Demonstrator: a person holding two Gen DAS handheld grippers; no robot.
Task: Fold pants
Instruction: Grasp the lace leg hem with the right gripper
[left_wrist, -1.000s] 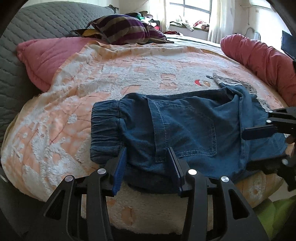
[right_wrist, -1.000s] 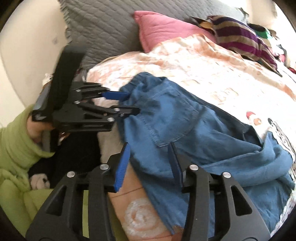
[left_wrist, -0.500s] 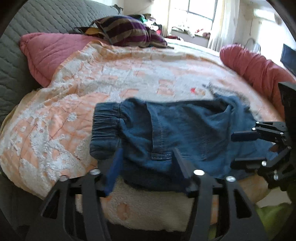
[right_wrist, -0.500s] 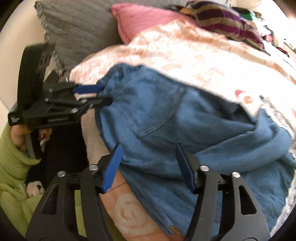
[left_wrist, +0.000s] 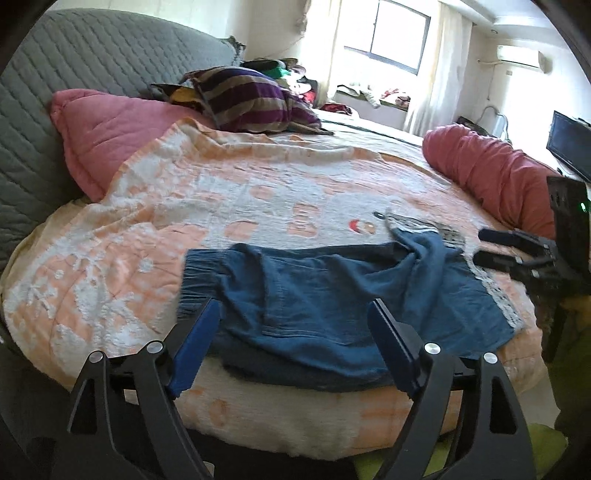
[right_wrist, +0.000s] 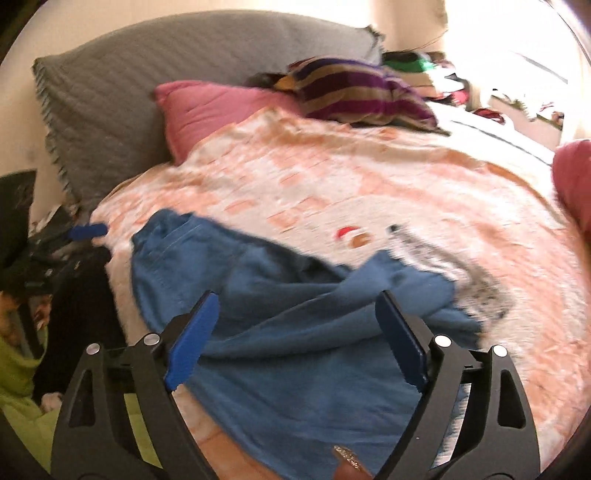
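Blue denim pants (left_wrist: 332, 295) lie folded near the front edge of the bed's peach blanket (left_wrist: 221, 192), waistband toward the pink pillow (left_wrist: 110, 136), lace-trimmed hem toward the red bolster (left_wrist: 491, 170). Your left gripper (left_wrist: 295, 339) gapes wide at the near fold, gripping nothing. Your right gripper (right_wrist: 297, 332) is spread just as wide above the hem end, also empty.

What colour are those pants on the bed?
Blue denim pants, clearest in the left wrist view.
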